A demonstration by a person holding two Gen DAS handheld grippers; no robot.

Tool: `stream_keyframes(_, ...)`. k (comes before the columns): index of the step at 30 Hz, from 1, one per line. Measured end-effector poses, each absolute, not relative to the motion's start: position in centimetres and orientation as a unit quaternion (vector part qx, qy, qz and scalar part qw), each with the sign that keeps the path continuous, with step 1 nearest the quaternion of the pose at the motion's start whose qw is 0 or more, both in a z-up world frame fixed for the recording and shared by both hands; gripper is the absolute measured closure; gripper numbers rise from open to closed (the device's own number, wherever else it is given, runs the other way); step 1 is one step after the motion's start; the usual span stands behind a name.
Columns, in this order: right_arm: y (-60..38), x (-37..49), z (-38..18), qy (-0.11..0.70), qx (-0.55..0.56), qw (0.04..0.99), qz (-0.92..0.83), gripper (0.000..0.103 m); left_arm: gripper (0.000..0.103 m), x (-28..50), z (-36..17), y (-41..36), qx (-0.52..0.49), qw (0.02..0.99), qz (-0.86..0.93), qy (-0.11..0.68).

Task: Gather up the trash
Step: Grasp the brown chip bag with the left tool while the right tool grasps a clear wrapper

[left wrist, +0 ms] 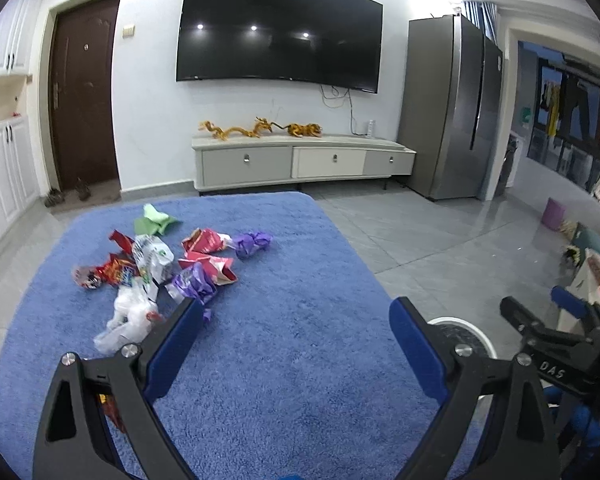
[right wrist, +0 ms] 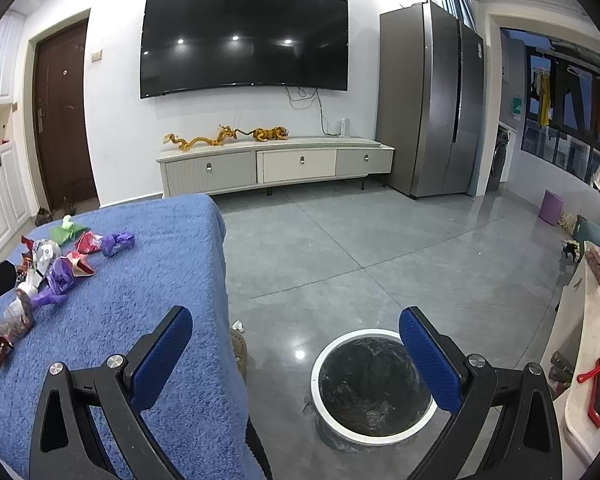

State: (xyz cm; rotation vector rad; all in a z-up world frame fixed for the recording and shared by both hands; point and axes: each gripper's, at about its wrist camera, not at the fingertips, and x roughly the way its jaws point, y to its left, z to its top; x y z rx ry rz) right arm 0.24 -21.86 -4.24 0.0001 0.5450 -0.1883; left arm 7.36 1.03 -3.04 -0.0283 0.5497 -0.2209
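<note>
Trash pile (left wrist: 168, 268) sits on the blue-covered surface (left wrist: 280, 340), ahead and to the left of the left hand-held gripper (left wrist: 296, 320). The pile runs roughly front to back, from the white plastic bag (left wrist: 128, 320) nearest up to the green wrapper (left wrist: 154, 218) farthest. Left hand-held gripper is spread wide, nothing between the pads; its left fingertip sits just beside the purple wrapper (left wrist: 194, 282). Left side is clearly nearer to the pile. Right hand-held gripper (right wrist: 296, 328) is also spread and empty, hanging over the surface edge with the lined bin (right wrist: 374, 392) on the floor below and to the right. Likely next move: left reaches forward-left. A red scrap under the left finger base is mostly hidden; bin contents are hard to make out.
</note>
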Motion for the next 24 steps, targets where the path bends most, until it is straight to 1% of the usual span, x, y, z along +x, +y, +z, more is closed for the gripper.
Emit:
stream_keyframes(11, -18.6, 2.2, -4.1, 0.284, -0.016, 0.957, -0.053, 0.000, 0.009, 7.6, -4.4, 4.6, -0.039, 0.951, -0.112, 0.286)
stream_keyframes(17, -15.7, 4.3, -4.6, 0.304, -0.019, 0.952, 0.009, 0.000, 0.009, 6.6, -5.6, 9.6, -0.067, 0.950, -0.082, 0.295)
stream_keyframes(24, -11.8, 6.8, -6.0, 0.335, -0.014, 0.937, 0.097, 0.000, 0.009, 6.0, -8.7, 16.8, -0.131, 0.929, -0.037, 0.343)
